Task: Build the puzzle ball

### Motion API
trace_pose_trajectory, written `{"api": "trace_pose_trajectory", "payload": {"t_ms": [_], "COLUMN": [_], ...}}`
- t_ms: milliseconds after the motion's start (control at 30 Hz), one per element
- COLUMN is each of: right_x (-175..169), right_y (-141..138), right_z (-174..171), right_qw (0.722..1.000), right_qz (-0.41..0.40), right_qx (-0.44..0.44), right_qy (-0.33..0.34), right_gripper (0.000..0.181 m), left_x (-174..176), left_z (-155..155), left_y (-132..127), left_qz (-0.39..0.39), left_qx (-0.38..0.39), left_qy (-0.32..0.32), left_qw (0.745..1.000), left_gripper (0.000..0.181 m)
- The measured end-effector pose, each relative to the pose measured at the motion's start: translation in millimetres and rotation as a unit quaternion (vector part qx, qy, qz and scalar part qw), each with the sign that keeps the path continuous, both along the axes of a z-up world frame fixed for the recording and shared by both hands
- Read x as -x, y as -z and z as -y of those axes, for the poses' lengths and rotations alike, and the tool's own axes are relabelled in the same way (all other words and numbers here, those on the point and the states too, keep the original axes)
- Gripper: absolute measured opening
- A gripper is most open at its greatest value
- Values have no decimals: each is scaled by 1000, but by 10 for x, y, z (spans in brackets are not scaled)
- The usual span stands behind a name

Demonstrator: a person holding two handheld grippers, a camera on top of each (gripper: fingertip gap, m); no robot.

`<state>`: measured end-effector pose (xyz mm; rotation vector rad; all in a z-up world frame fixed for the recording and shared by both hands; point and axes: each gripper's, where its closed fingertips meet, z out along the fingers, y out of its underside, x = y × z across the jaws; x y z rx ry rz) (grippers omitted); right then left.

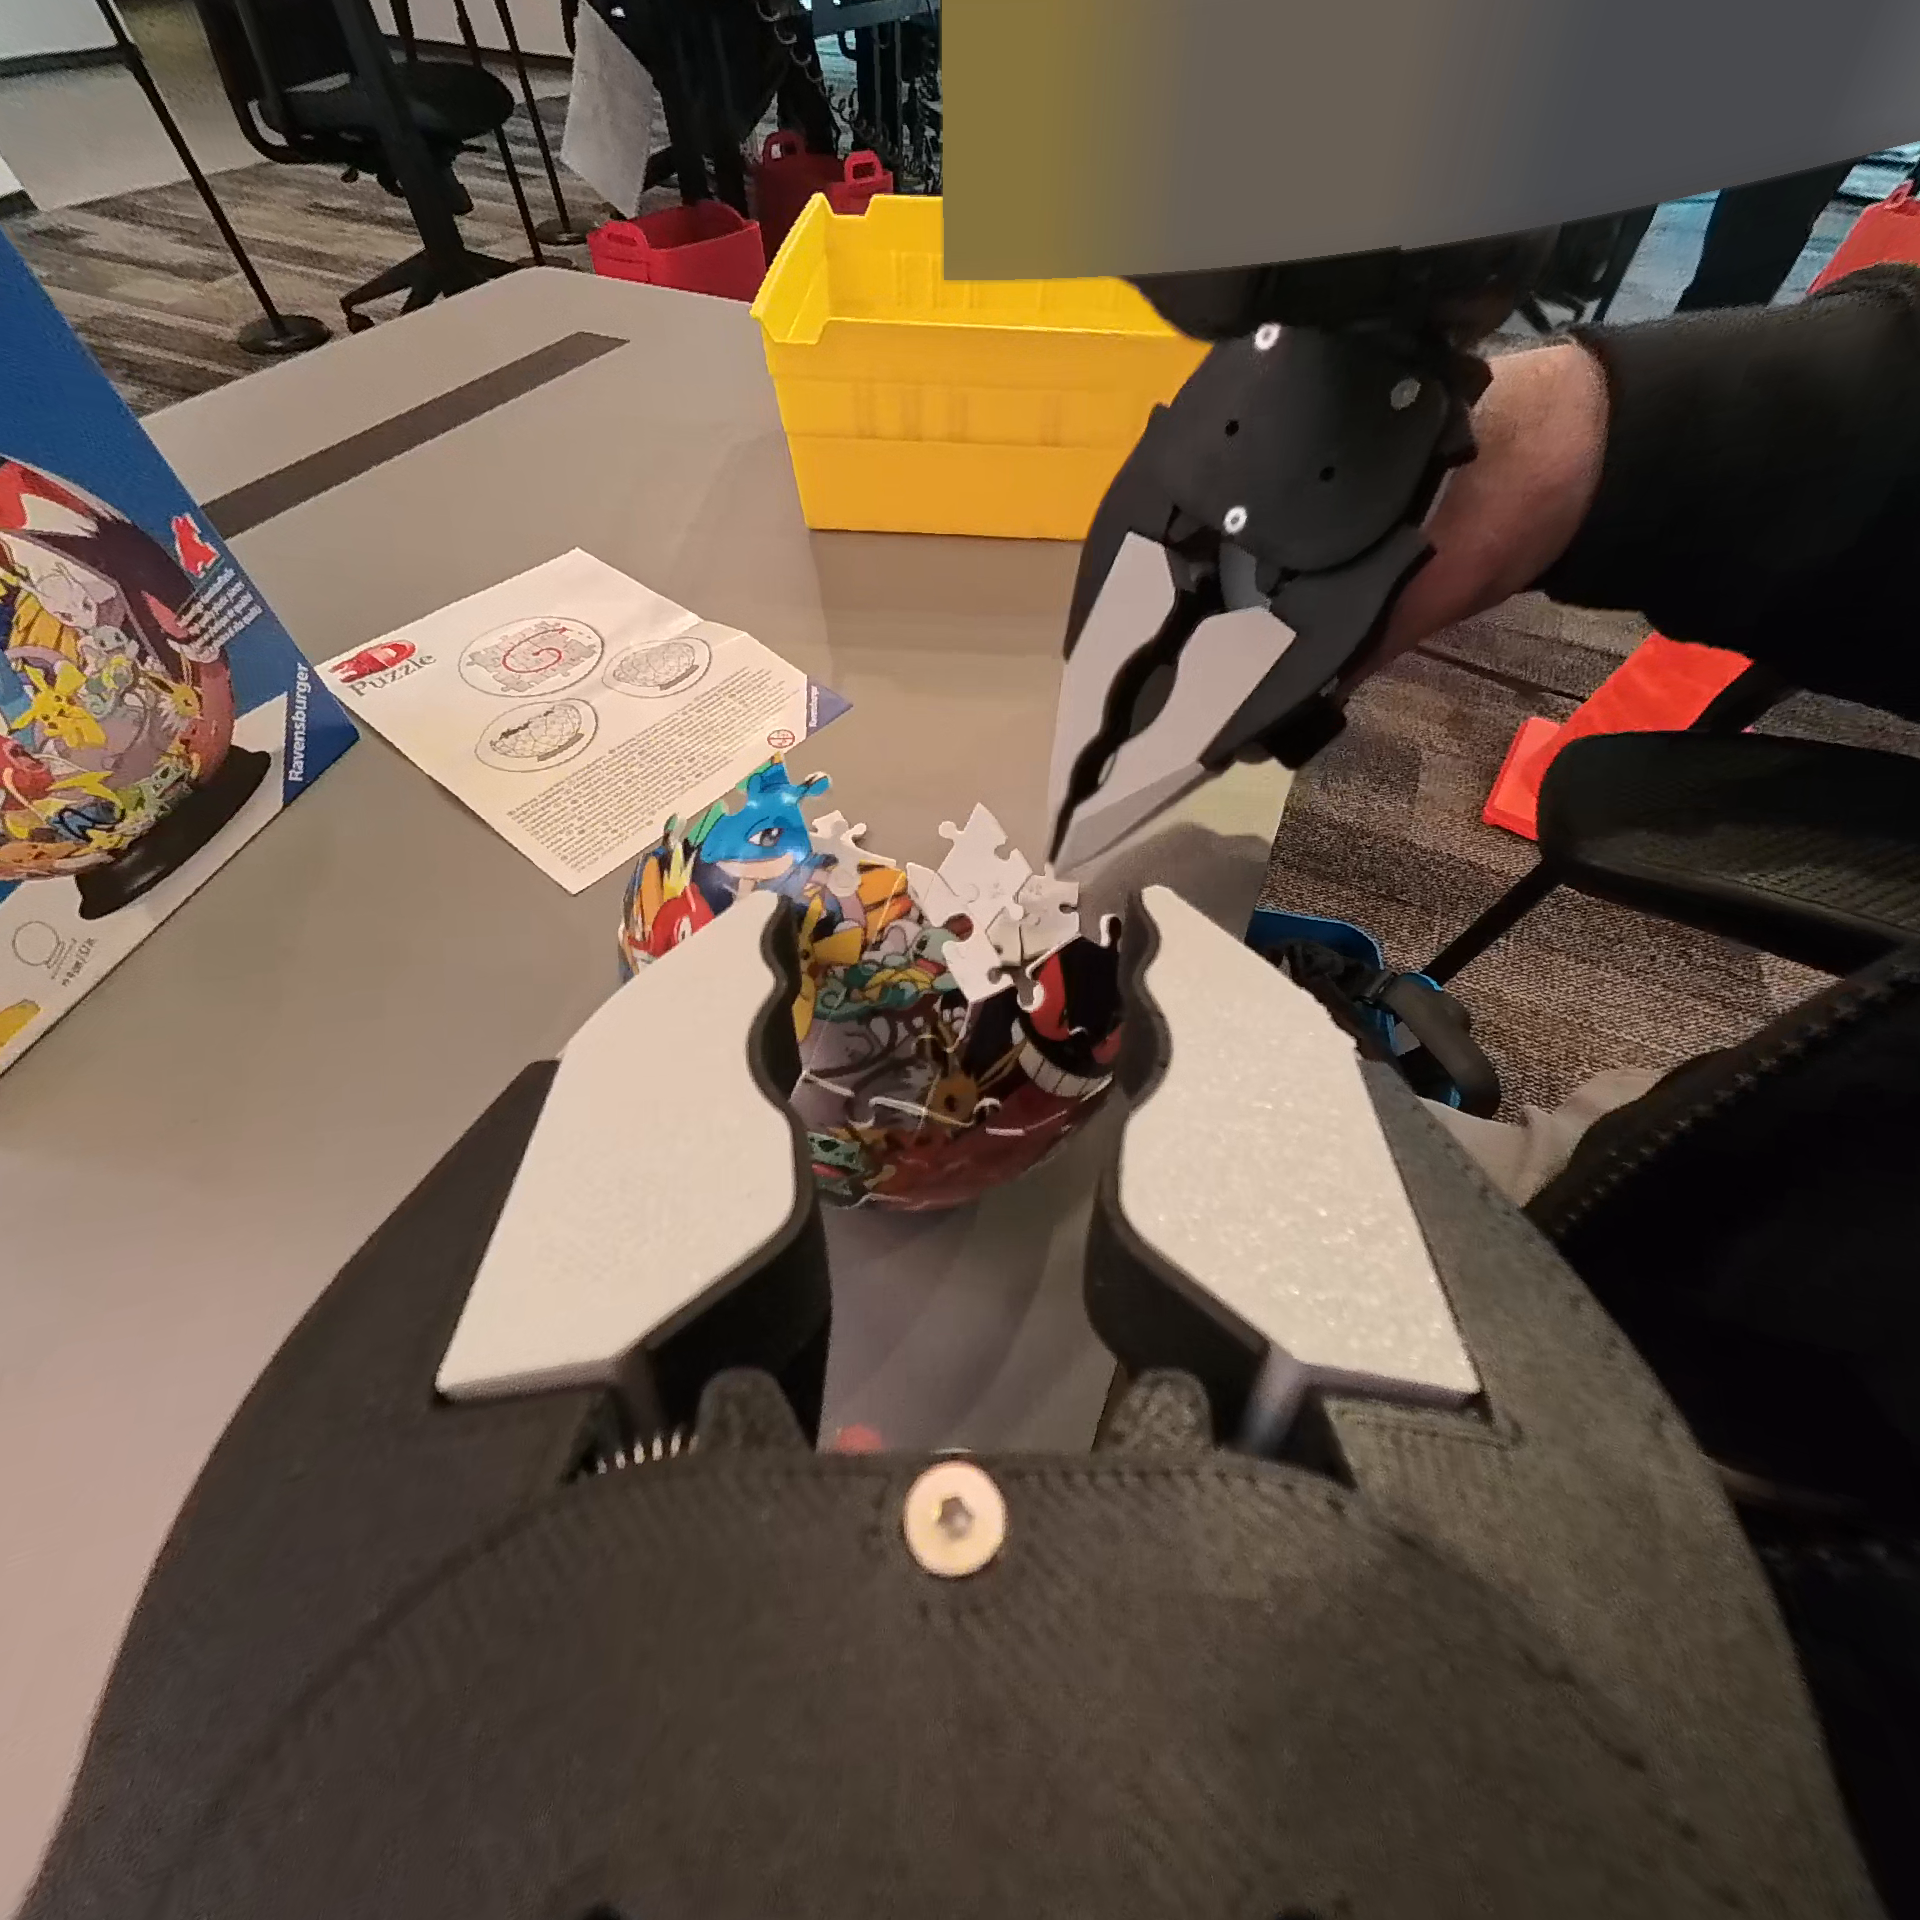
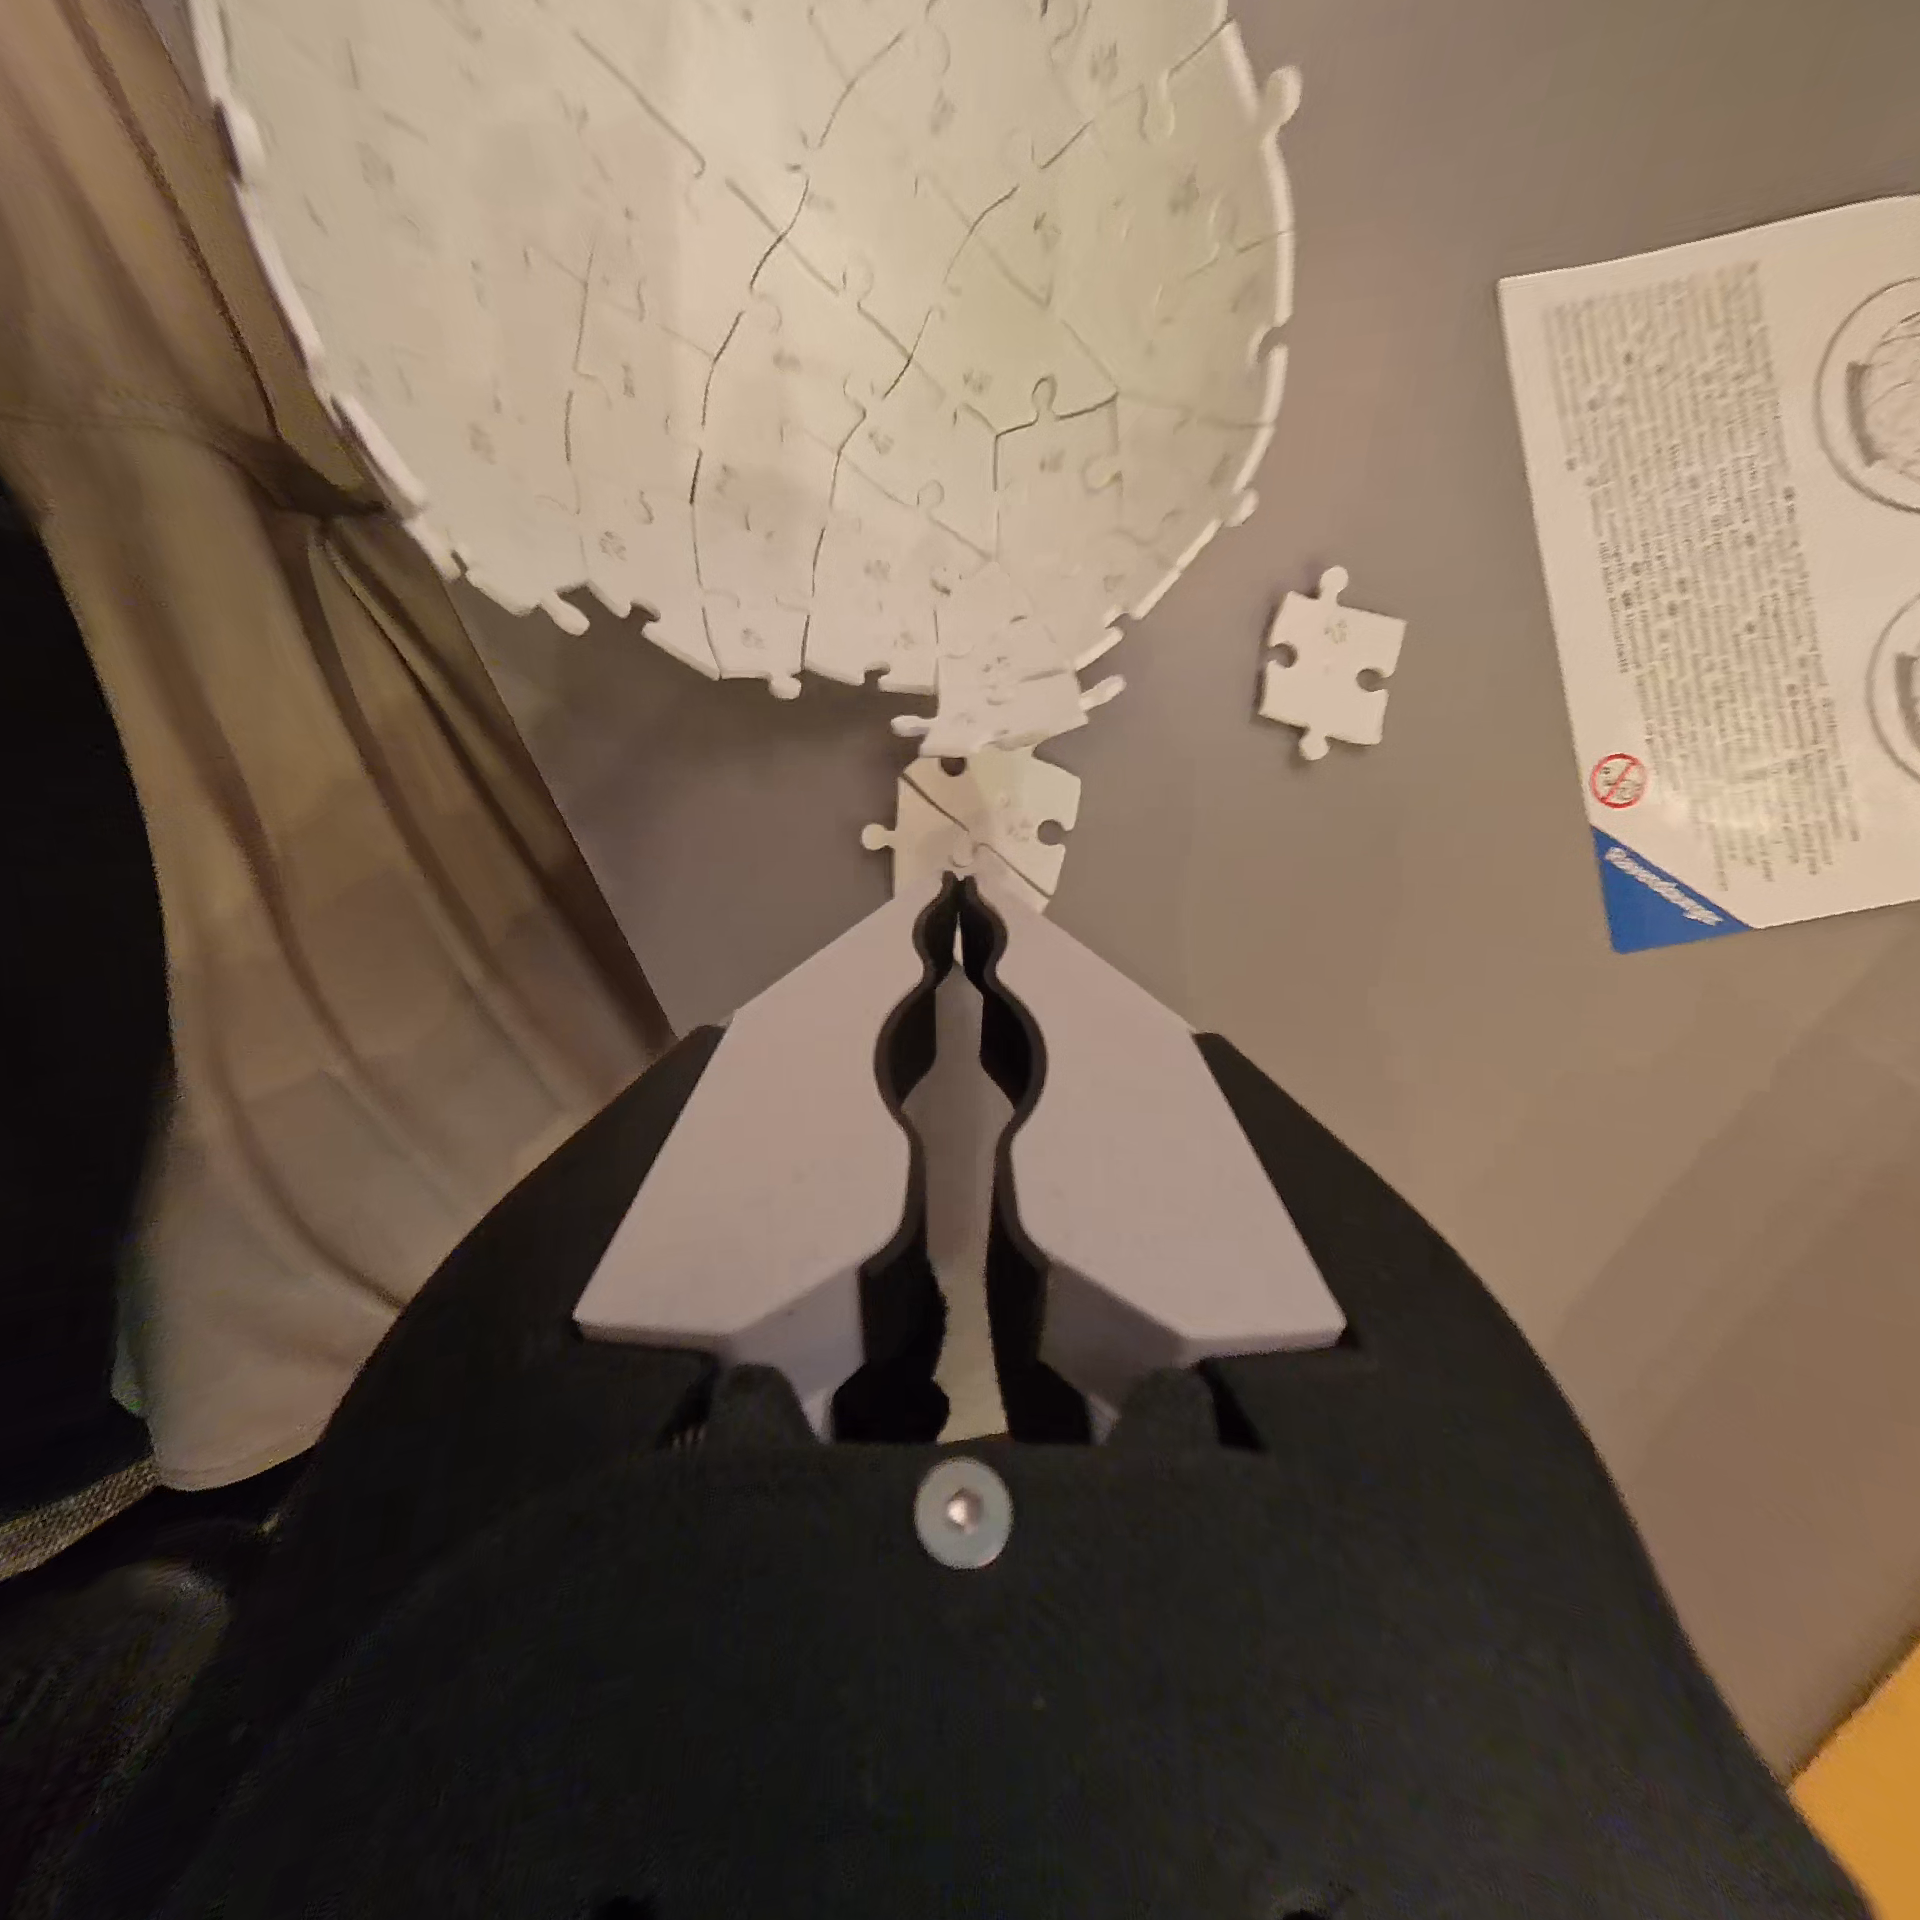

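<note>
Two claws work: left claw [image 1: 951,935] open around the colourful half-built puzzle ball [image 1: 925,1049]; right claw [image 2: 956,883] pinching joined white puzzle pieces [image 2: 982,821] should align tabs at the rim ahead before pressing.

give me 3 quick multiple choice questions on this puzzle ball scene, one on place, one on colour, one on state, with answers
1. Where is the half-built colourful puzzle ball shell?
A. inside the bin
B. on the grey table, between the left hand-held gripper's fingers
C. on the box

2. What colour is the plastic bin at the table's far edge?
A. yellow
B. green
C. white

3. What state is the right hand-held gripper in?
A. wide open
B. out of view
C. shut on a white cluster of joined puzzle pieces

Answers:
1 B, the left wrist view shows the shell framed by the open left hand-held gripper.
2 A, its walls are bright yellow.
3 C, the fingertips pinch the pieces at the shell's rim.
</note>
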<state>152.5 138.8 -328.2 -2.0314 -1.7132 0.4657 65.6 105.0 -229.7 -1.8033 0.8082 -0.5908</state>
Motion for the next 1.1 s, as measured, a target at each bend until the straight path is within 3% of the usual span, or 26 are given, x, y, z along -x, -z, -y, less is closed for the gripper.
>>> {"api": "trace_pose_trajectory", "payload": {"t_ms": [267, 467, 1100], "right_x": [-70, 48, 14], "right_y": [-96, -253, -245], "right_z": [-111, -13, -153], "right_qw": [1000, 999, 997], "right_qz": [-1, -50, -67], "right_qx": [-9, 19, 29], "right_qy": [9, 1, 35], "right_gripper": [0, 0, 2], "left_x": [-46, -82, -112], "left_z": [-43, -68, -161], "left_y": [-10, -8, -4], "left_qz": [-5, -8, -5], "left_qx": [-4, -6, -10], "left_qy": [3, 4, -18], "left_qw": [1000, 1000, 1000], "left_gripper": [59, 59, 60]}}
